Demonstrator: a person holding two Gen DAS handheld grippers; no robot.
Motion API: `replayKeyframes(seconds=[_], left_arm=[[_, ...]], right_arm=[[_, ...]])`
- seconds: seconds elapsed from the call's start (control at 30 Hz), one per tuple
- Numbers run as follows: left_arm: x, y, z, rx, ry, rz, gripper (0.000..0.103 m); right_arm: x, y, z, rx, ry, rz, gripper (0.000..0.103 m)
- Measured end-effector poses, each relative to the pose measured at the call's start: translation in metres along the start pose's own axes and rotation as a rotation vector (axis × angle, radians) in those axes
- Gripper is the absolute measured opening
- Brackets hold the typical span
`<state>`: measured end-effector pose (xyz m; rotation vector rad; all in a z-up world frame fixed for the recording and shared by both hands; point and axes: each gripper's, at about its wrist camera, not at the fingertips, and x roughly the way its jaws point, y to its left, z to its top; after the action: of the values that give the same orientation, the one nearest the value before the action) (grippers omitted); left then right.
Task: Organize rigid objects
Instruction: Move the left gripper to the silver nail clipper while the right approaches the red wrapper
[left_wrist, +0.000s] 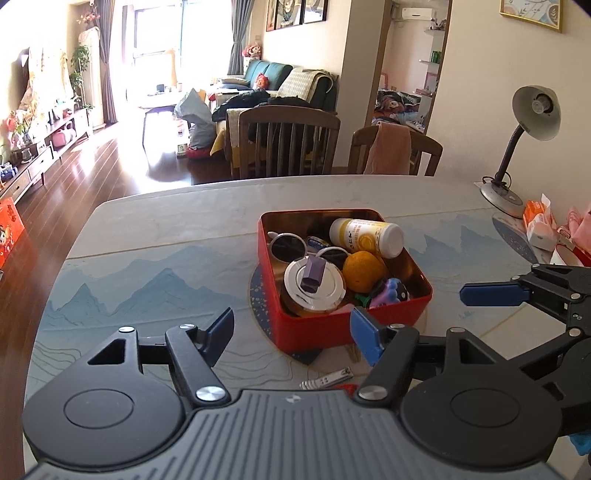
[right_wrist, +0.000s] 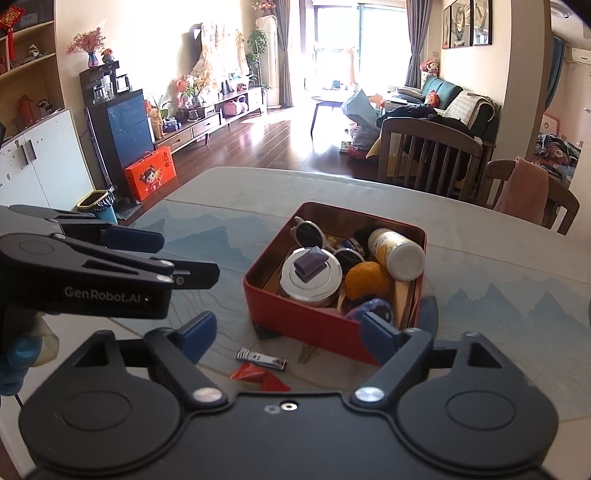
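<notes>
With both the left tongs (left_wrist: 293, 334) and right tongs (right_wrist: 286, 338) gaping wide and empty, the flat metal nail clipper (right_wrist: 261, 359) lying on the mountain-print worktop (right_wrist: 229, 210) just outside the crowded red rectangular tin (right_wrist: 314, 325) may skid away from blunt pads.

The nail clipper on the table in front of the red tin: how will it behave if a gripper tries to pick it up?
The nail clipper looks like shiny metal, so probably stiff and a little slippery between gripper pads. It lies flat and low on the table, so it may slide rather than lift. It seems small and light, unlikely to roll.
</notes>
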<state>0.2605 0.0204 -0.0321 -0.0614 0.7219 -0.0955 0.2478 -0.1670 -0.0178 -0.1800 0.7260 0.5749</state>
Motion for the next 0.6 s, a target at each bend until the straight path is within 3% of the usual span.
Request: replayKeyframes(seconds=[0.13, 0.6], left_arm=[[-0.007, 0.002, -0.007, 0.001, 0.003, -0.001, 0.073], [-0.02, 0.013, -0.031, -0.035, 0.026, -0.011, 0.083]], right_arm=[[-0.006, 0.005, -0.01, 0.002, -0.01, -0.002, 0.1], [-0.007, 0.017, -0.042, 0.003, 0.013, -0.017, 0.102]])
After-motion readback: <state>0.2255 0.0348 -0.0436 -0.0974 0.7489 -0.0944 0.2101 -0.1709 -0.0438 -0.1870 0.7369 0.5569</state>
